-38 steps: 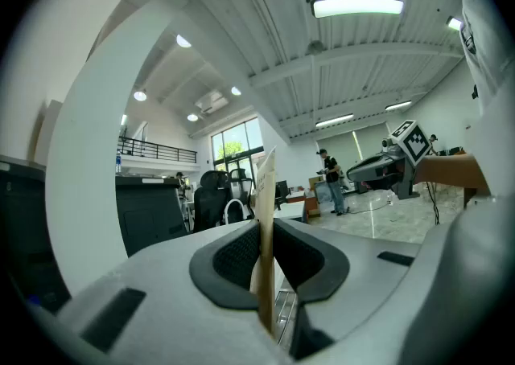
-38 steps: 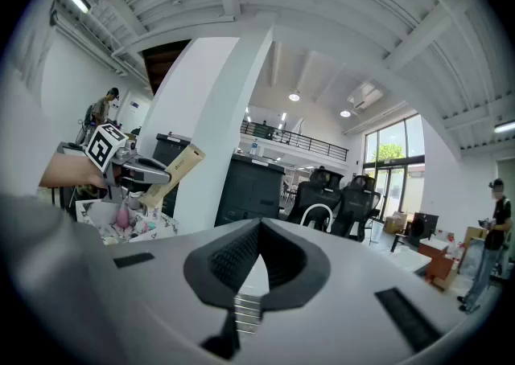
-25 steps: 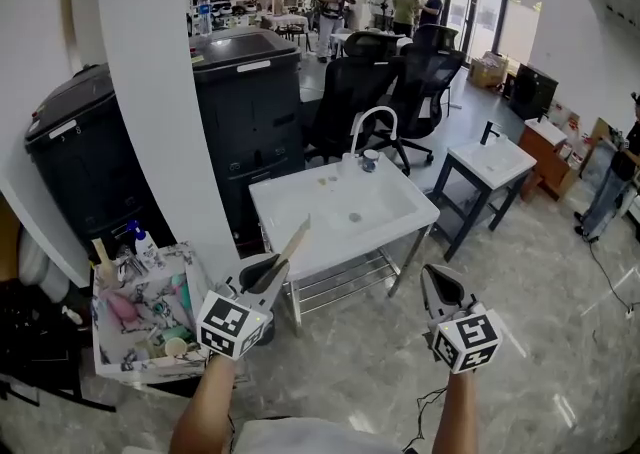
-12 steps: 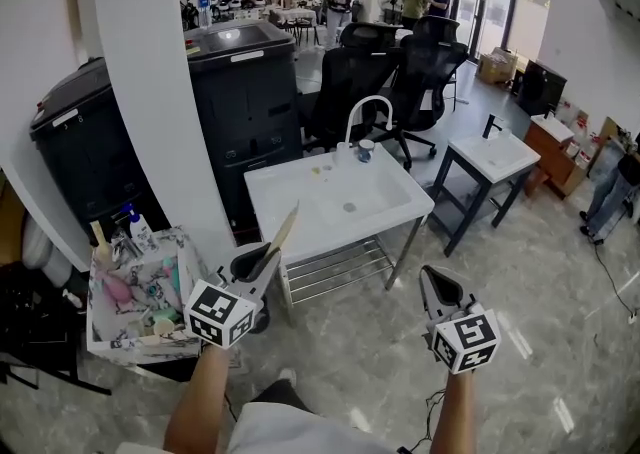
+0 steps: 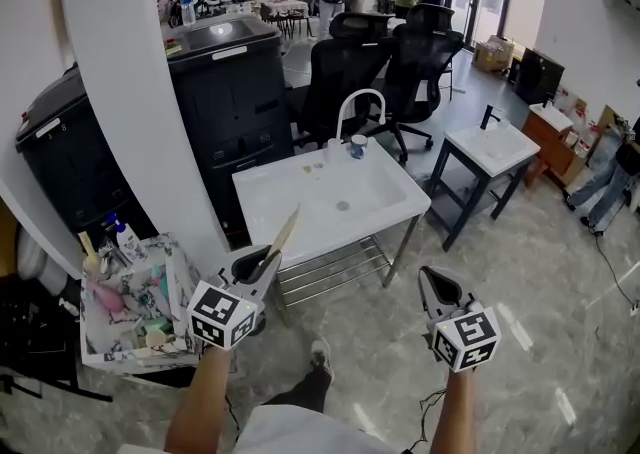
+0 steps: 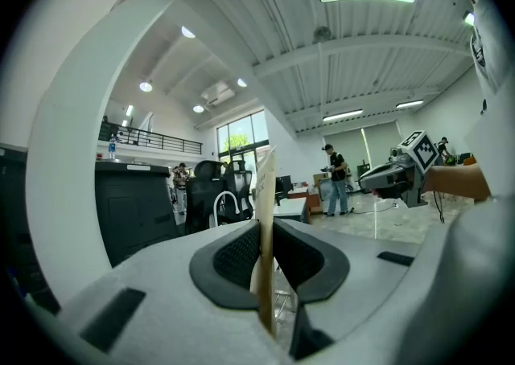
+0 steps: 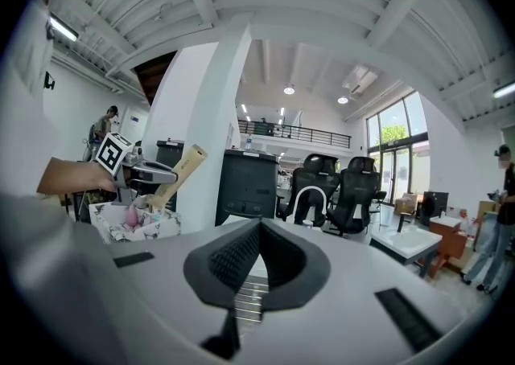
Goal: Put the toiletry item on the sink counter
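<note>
The left gripper [image 5: 258, 268] pinched a thin tan stick [image 5: 285, 234], the right gripper [image 5: 437, 287] closed empty; seemingly mid-carry, it next needed to reach the sink counter's [image 5: 268, 200] near edge.

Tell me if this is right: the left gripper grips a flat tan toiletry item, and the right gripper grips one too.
Not quite. The right gripper holds nothing: the right gripper view shows its jaws together and empty. The left gripper does grip the flat tan toiletry item.
</note>
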Tool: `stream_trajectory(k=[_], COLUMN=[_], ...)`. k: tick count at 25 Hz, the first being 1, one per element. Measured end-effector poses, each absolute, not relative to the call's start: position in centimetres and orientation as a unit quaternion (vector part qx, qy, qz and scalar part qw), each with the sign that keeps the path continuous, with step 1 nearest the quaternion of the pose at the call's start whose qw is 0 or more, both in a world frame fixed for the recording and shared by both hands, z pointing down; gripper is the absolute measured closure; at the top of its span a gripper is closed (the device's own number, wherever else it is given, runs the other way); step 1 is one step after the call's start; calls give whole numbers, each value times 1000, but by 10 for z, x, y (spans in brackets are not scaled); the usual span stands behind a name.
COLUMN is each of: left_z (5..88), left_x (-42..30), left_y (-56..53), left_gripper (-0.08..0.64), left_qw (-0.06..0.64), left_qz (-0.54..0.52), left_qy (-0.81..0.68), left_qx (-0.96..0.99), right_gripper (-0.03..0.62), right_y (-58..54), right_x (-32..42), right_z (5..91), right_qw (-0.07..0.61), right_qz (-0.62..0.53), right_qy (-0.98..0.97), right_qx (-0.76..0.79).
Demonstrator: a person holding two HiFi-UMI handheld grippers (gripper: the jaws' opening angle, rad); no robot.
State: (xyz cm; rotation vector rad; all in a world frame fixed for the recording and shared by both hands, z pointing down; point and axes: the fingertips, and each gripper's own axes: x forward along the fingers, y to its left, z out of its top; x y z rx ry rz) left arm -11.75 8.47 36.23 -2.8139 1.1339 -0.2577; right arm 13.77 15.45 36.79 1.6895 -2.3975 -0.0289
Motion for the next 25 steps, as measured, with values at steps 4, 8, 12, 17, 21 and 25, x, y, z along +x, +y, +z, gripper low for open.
stream_trajectory(k=[4, 8, 12, 17, 21, 25], left_z=[372, 384, 398, 398, 398, 405], left_x=[-101, -85, -73, -60, -45, -30], left_y=[45, -7, -72, -159, -214, -254], left_gripper=[515, 515, 515, 515, 515, 515], left_qw=[43, 37, 26, 22, 21, 20], left_qz=[-89, -96, -105, -105, -103, -109], left_qy=[369, 370, 374, 383, 381, 377], left_qx=[-924, -923, -921, -917, -919, -920], right_gripper=[597, 597, 597, 597, 597, 597], right_y=[120, 71, 9, -73, -124, -160], right_x=[149, 164, 180, 196, 212, 226], right_z=[377, 388, 390, 387, 391, 403], right_qw=[110, 117, 108, 108, 112, 113], right_qz=[-1, 4, -1, -3, 7, 24], right_qy=[-819, -821, -819, -821, -815, -809], right_qx=[564, 559, 563, 560, 568, 576])
